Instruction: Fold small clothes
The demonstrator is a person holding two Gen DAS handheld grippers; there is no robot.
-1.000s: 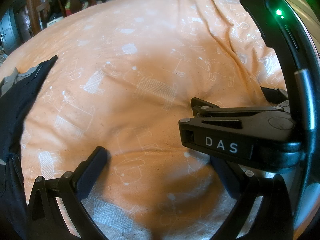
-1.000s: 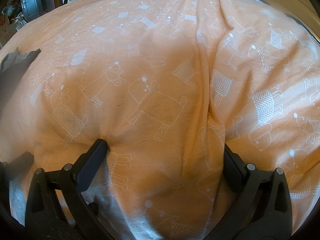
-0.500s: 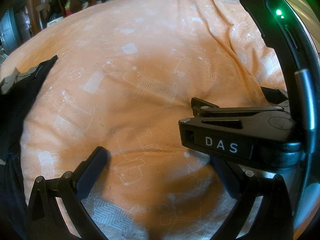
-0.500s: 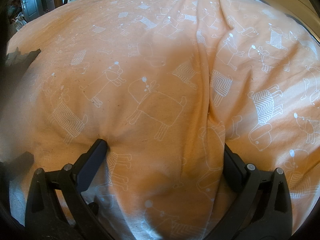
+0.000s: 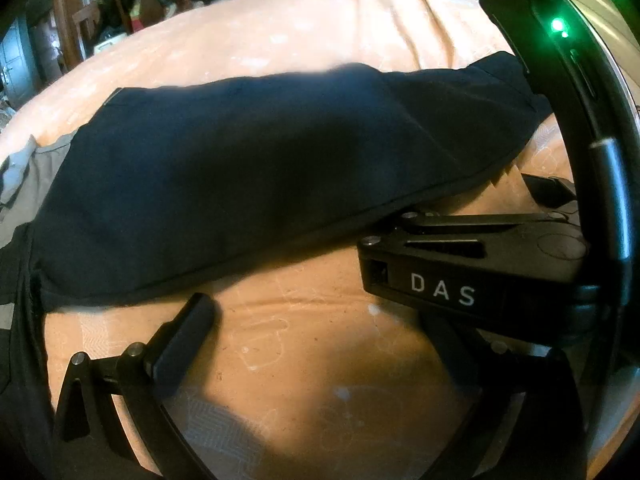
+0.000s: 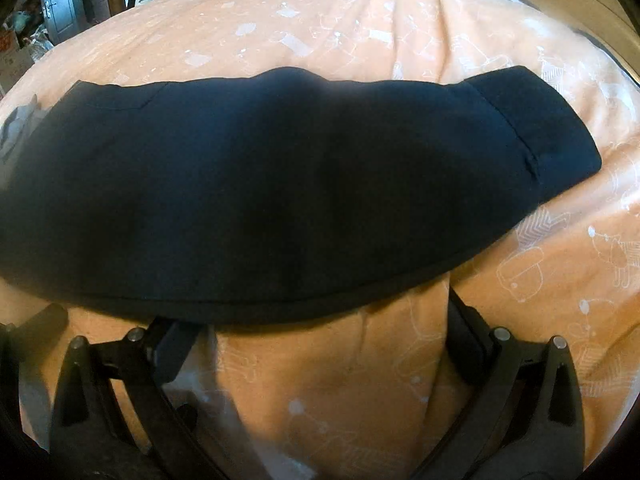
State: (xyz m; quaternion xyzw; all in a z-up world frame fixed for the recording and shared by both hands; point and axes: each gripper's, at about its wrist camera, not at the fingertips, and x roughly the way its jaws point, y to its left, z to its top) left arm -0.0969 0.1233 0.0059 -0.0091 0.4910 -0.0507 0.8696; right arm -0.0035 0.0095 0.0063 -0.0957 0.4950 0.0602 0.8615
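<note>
A dark navy garment [image 5: 248, 168] lies stretched left to right across the orange bedspread [image 5: 320, 360], grey panels at its left end [image 5: 24, 168]. In the right wrist view the same garment [image 6: 280, 192] ends in a cuff [image 6: 552, 132] on the right. My left gripper [image 5: 320, 320] is open just short of the garment's near hem, with only bedspread between its fingers. My right gripper [image 6: 320, 332] is open too. The hem overlaps its left fingertip, and a ridge of bedspread stands between its fingers. The right gripper's body [image 5: 460, 276], marked DAS, hides my left gripper's right finger.
The orange bedspread [image 6: 560, 280] with white animal prints runs on past the cuff to the right and behind the garment. Cluttered furniture and a door [image 6: 60, 4] stand beyond the bed's far left edge.
The navy garment, only a corner at the left edge before, now spreads across the bed in front of both grippers. Neither gripper has moved or shut.
</note>
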